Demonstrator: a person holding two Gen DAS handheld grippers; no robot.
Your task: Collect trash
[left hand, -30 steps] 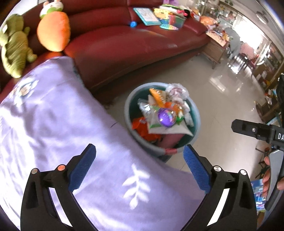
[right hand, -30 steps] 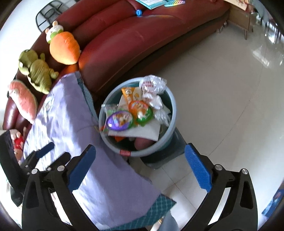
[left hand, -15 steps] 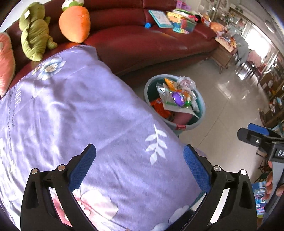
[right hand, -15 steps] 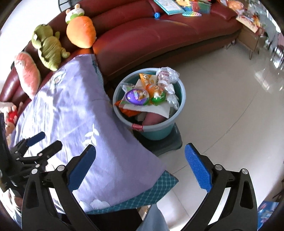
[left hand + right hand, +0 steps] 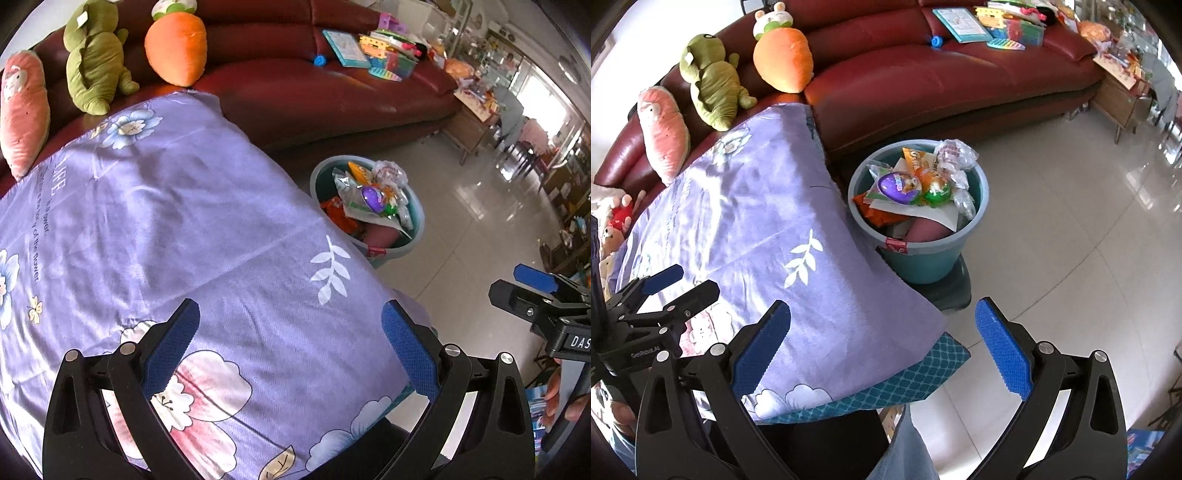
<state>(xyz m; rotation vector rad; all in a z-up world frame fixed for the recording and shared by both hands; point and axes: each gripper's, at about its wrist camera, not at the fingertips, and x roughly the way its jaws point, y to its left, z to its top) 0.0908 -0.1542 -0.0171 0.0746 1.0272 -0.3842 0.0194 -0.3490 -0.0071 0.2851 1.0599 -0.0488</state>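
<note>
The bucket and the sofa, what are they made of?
The bucket looks like smooth teal plastic: an even colour and a moulded rim. The sofa looks like shiny dark red leather or a fake one, with glossy highlights and soft creases.

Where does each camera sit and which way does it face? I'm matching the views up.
Left wrist: on the left gripper, above the purple floral cloth, facing the sofa; the right gripper shows at right.
Right wrist: on the right gripper, facing the floor; the left gripper shows at left.
Shared: teal trash bucket, carrot plush.
</note>
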